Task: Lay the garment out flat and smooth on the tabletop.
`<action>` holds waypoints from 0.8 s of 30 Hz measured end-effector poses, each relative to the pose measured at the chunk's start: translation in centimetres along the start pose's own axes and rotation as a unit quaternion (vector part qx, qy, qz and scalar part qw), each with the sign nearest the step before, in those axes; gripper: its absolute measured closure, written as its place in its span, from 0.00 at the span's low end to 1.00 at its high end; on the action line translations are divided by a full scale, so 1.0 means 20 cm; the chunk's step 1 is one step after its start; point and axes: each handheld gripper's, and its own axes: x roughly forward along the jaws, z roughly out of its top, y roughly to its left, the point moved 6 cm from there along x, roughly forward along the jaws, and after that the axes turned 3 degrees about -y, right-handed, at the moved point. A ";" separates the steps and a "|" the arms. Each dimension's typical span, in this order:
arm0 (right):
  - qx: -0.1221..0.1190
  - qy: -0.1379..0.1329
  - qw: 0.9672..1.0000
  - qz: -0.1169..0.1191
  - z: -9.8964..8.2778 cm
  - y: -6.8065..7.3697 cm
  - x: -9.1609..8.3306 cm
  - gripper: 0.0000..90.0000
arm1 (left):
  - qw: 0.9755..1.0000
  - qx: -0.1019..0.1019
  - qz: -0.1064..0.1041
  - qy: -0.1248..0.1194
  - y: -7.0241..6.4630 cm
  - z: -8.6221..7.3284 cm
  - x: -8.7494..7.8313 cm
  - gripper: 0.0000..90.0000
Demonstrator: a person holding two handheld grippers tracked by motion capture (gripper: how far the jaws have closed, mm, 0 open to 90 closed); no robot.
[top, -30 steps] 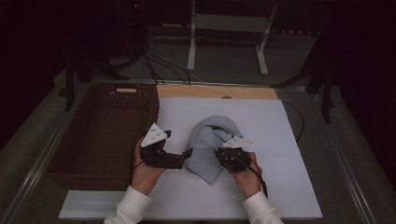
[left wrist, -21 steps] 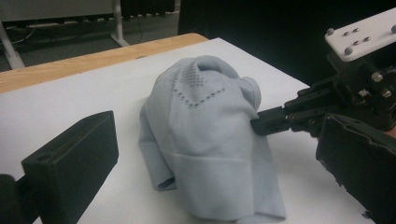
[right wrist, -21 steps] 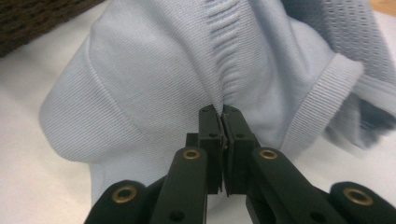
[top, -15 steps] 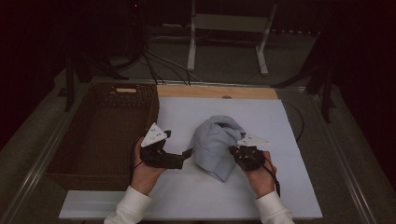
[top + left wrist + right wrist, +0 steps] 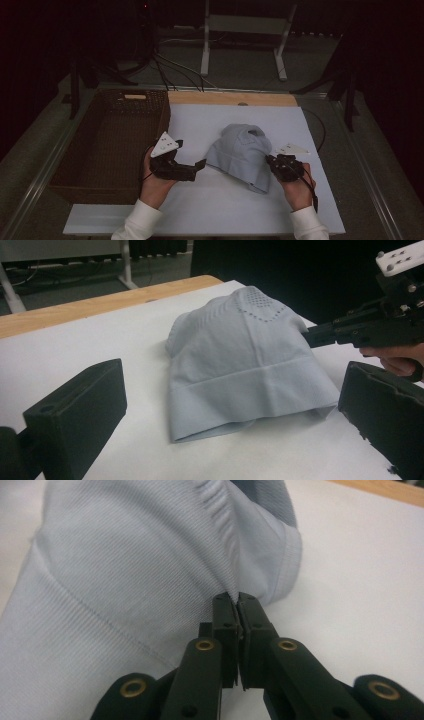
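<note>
A pale blue-grey garment (image 5: 239, 152) lies bunched on the white board (image 5: 210, 210). My right gripper (image 5: 270, 161) is at its right edge, shut on a pinch of the fabric. In the right gripper view the cloth (image 5: 125, 565) puckers into the closed tips of that gripper (image 5: 235, 598). My left gripper (image 5: 199, 169) rests on the board just left of the garment, open, with nothing between its fingers (image 5: 80, 415). In the left gripper view the garment (image 5: 245, 360) lies ahead, apart from the jaws, and the right gripper (image 5: 345, 332) grips its far side.
A dark wicker basket (image 5: 110, 140) stands against the board's left edge. A wooden strip (image 5: 232, 97) runs along the board's far edge. Behind it are a metal stand (image 5: 245, 30) and cables (image 5: 170, 70) on the floor.
My right gripper has moved to the right and drawn the garment's right side with it, so the cloth has shifted that way. The left gripper has stayed put.
</note>
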 end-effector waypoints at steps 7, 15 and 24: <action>0.001 -0.007 1.000 -0.025 0.00 0.03 -0.02 0.31 | 1.000 0.000 0.000 0.005 0.00 -0.01 0.01 0.00; -0.016 -0.042 0.999 0.013 0.08 0.17 -0.06 0.18 | 1.000 0.001 -0.002 0.004 -0.01 -0.01 0.01 0.00; -0.036 -0.051 0.997 0.041 0.13 0.32 -0.04 0.18 | 1.000 0.009 -0.004 0.006 -0.02 -0.01 0.01 0.00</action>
